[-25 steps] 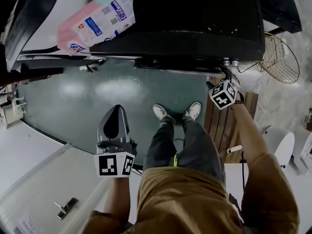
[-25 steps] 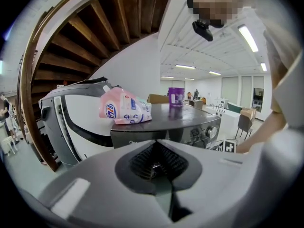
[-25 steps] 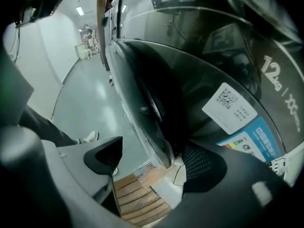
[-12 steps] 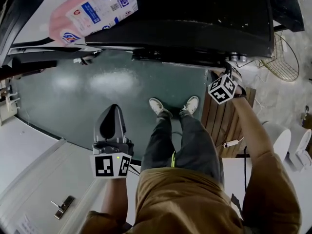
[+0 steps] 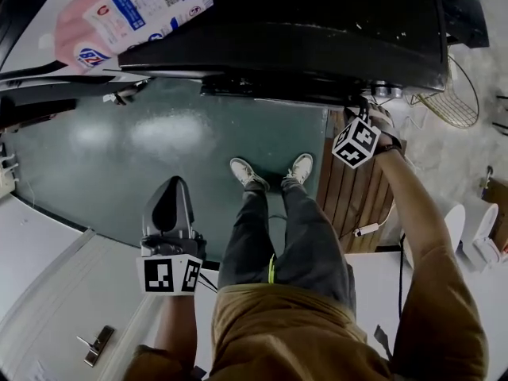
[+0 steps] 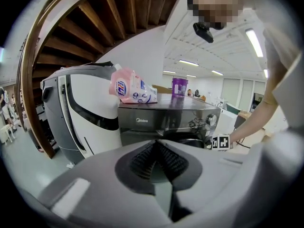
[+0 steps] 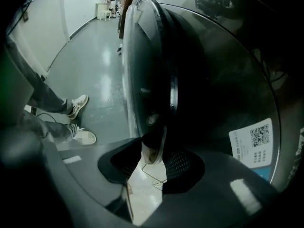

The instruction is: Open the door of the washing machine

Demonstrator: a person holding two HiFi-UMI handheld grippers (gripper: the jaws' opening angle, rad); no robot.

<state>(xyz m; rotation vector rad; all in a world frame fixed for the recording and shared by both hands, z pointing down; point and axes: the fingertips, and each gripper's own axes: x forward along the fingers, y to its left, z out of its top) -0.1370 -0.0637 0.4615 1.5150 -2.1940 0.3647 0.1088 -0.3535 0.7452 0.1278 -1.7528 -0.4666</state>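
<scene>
Up top, a pink pouch lies on the washing machine.

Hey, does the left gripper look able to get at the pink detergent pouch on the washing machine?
Probably yes: only bare floor lies between the left gripper and the washing machine, and the detergent pouch lies uncovered on top. That gripper's fingers are shut, though.

I count one washing machine, one door handle, one pink pouch at eleven o'clock, two claws (left claw, right claw), two sneakers, and one wire basket at two o'clock.
</scene>
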